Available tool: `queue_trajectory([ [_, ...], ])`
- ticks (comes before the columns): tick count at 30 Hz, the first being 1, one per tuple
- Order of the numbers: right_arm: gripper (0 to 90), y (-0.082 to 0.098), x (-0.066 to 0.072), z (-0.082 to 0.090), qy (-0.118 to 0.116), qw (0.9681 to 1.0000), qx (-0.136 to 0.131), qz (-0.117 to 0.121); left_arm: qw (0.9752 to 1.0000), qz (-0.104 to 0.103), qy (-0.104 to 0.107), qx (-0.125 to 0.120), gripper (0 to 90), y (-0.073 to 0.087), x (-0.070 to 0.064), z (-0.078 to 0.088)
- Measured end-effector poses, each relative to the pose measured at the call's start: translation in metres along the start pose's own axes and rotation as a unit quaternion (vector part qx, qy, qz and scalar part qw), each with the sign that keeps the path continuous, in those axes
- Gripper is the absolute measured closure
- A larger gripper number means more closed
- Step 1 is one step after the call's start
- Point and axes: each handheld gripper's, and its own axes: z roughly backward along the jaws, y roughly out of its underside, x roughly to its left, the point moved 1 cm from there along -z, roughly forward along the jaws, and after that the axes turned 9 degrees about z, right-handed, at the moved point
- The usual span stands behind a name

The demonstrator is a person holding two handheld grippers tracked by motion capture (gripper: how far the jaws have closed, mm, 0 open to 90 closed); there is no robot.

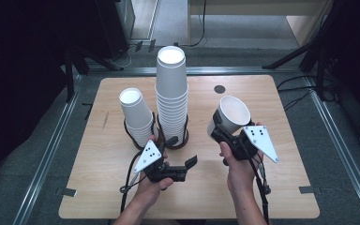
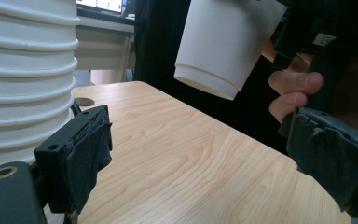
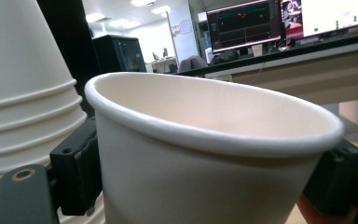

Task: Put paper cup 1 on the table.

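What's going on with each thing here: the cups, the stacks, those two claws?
Single paper cup: gripped, lifted off the table, mouth tilted up.
Tall cup stack: upside down, standing in a black ring holder.
Short cup stack: upside down, leaning left.
Left claw: open, empty, beside the tall stack.
Right claw: shut on the single cup.

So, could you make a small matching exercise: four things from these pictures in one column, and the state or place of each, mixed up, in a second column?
Things:
1. tall stack
2. short stack
3. single cup
4. left gripper

States or places:
A. held off the table in the right gripper
B. leaning, left of the other stack
C. open, holding nothing
D. upright, at the table's middle

Pairs: 1-D, 2-B, 3-A, 4-C
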Motion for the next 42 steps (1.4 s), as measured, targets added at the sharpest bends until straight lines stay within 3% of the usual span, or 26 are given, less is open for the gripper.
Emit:
queue_trajectory([
  [9,15.0,-0.004,-0.009,-0.019,0.008,0.999,0.001,0.044,0.9999,0.0,-0.014,-0.002,6.9,-0.001,0.003,0.001],
  [12,15.1,-0.003,-0.01,-0.024,0.014,0.9975,-0.003,0.069,0.9998,-0.001,-0.018,-0.001,6.9,-0.001,0.005,0.001],
  [22,15.1,0.006,-0.021,-0.044,0.031,0.9948,0.0,0.097,0.9995,0.003,-0.03,-0.001,7.0,-0.002,0.011,0.002],
  [32,15.0,0.018,-0.029,-0.066,0.033,0.9956,0.001,0.087,0.9994,0.013,-0.031,0.002,7.0,-0.003,0.017,0.003],
  [39,14.6,0.027,-0.029,-0.08,0.038,0.9933,-0.007,0.109,0.9994,0.015,-0.031,-0.001,7.0,-0.004,0.018,0.004],
  [42,14.5,0.03,-0.032,-0.086,0.039,0.9936,-0.004,0.106,0.9994,0.016,-0.031,-0.002,7.0,-0.004,0.018,0.004],
])
